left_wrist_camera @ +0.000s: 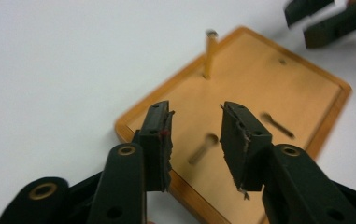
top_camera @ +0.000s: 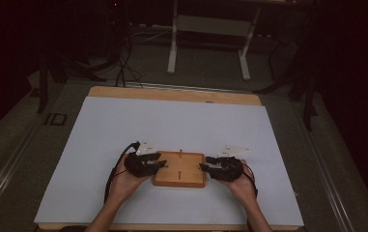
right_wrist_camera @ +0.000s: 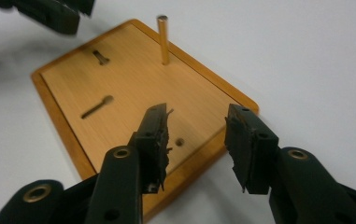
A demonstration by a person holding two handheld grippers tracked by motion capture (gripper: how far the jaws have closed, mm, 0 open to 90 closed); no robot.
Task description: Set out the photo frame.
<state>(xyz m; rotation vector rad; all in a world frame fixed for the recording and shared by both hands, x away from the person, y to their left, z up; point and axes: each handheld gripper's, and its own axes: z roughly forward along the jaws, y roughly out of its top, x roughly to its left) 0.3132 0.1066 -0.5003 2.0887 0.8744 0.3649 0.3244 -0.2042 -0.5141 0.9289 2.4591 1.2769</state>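
No legible text, labels, brands or numbers; board unmarked

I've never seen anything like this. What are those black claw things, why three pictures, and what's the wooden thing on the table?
No robot here: a person holds a hand-operated black tool in each hand, the left tool and the right tool. One picture looks down from above; the other two come from cameras riding on each tool, looking along its jaws. On the white table lies a wooden board with one upright peg and a few slots. Both tools are open, one at each end of the board, holding nothing.
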